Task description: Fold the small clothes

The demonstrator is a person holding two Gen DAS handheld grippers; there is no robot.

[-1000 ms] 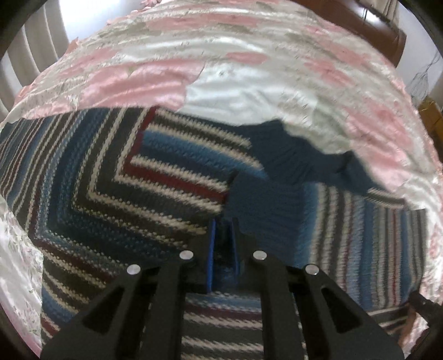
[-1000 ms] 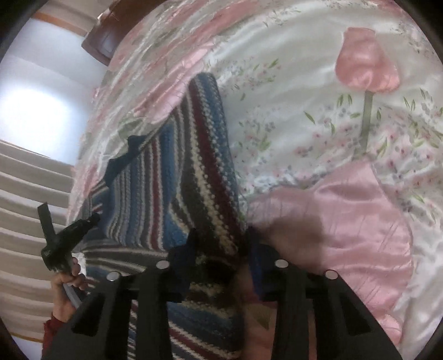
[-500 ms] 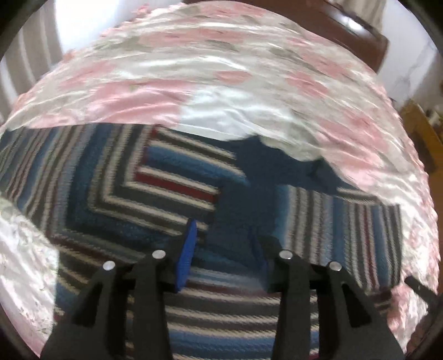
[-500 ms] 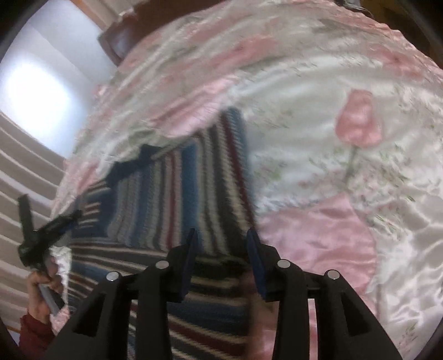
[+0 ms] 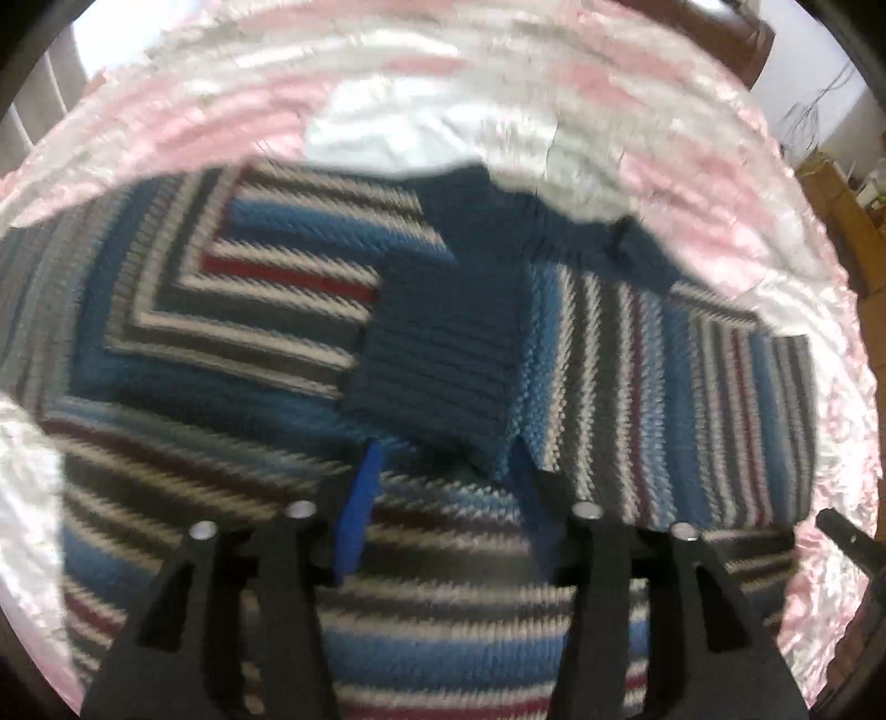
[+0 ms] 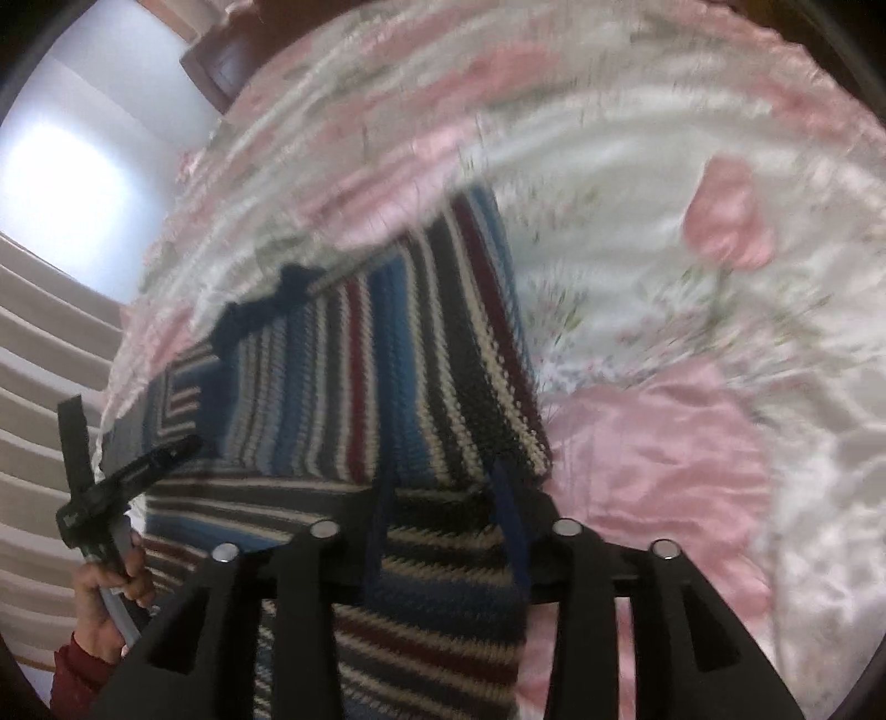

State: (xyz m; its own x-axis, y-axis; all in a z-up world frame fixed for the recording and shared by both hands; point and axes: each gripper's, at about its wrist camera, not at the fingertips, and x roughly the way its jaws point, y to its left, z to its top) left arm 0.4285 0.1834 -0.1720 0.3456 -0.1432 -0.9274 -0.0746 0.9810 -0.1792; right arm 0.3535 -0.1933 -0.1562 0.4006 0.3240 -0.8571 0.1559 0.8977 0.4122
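A striped knit sweater (image 5: 232, 343) in blue, grey, cream and dark red lies flat on the bed, both sleeves folded in over the body. Its solid navy cuff (image 5: 443, 354) rests on the middle, just beyond my left gripper (image 5: 443, 471), which hangs open above the knit with nothing between its blue pads. In the right wrist view the same sweater (image 6: 387, 376) stretches away from my right gripper (image 6: 443, 482), which is open over the folded right edge. The left gripper (image 6: 133, 476) shows there too, held by a hand (image 6: 111, 598).
A satin bedspread (image 6: 692, 343) with pink roses covers the bed all around the sweater. A dark wooden headboard (image 5: 714, 33) stands at the far end. Pale curtains (image 6: 39, 399) hang on the left of the right wrist view.
My left gripper let go of the navy cuff and opened wide, then drew back. My right gripper released the sweater's right edge, opened wider and pulled back and up.
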